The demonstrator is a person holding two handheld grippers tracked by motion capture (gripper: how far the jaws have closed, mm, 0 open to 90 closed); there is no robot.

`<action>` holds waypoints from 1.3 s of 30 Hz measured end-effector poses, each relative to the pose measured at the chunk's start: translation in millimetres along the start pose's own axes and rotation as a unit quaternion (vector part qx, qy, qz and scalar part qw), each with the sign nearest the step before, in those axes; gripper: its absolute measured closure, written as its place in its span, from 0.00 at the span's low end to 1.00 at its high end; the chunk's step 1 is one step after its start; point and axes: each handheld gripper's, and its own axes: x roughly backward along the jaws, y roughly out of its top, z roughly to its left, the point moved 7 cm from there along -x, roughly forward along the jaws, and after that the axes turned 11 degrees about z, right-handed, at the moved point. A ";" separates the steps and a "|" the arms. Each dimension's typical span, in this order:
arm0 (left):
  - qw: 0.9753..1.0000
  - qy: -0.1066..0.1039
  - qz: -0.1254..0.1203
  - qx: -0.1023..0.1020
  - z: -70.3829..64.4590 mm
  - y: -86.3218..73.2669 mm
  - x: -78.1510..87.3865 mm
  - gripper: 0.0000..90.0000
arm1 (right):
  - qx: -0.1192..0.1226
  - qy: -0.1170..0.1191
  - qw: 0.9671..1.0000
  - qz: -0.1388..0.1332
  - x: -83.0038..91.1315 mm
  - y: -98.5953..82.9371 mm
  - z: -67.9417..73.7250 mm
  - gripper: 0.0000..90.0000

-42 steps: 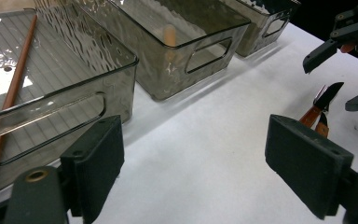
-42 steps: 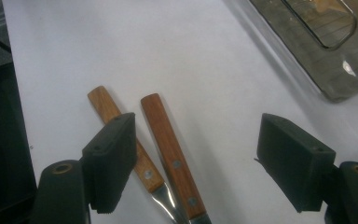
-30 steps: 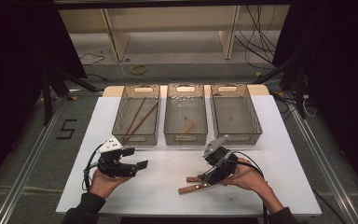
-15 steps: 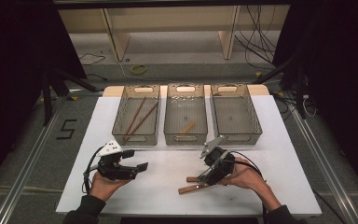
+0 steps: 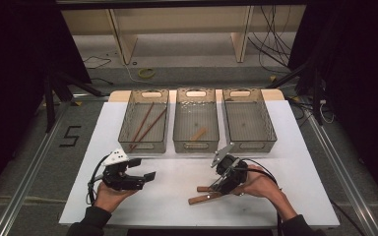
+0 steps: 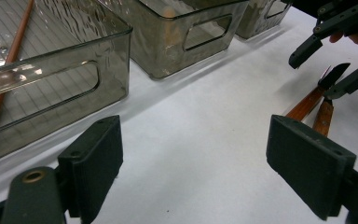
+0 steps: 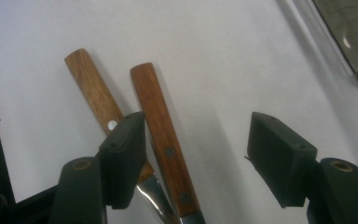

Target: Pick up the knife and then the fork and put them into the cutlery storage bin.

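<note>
White tabletop (image 5: 177, 206), three clear smoked bins along far edge; left bin (image 5: 144, 120) has chopsticks, mid bin (image 5: 196, 120) one small wooden piece, right bin (image 5: 248, 118) looks empty. Two wood-handled knives (image 7: 165, 140) lie crossed on the table near the front, right of centre. Vs 1 s ago: R gripper (image 5: 221, 184) has dropped lower over the handles, tilted down. Jaws wide apart, nothing held; one jaw sits over the left handle (image 7: 93, 95), the other handle lies in the gap. L gripper (image 5: 140, 179) parked front left, jaws wide, empty, barely moved. Judgement: pick of one knife imminent, grasp not yet closed.
</note>
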 end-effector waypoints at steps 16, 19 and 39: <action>1.000 0.003 0.005 -0.008 -1.3 -2.6 0.7 0.20 | 0.043 0.004 0.998 0.035 -8.9 0.1 3.8 0.59; 1.000 0.003 0.005 -0.007 -1.7 -2.8 0.6 0.20 | 0.040 0.003 0.998 0.041 -10.6 0.1 3.1 0.60; 1.000 0.004 0.010 -0.009 -1.8 -3.3 -0.2 0.20 | 0.063 -0.006 0.995 0.083 -22.2 4.7 4.9 0.70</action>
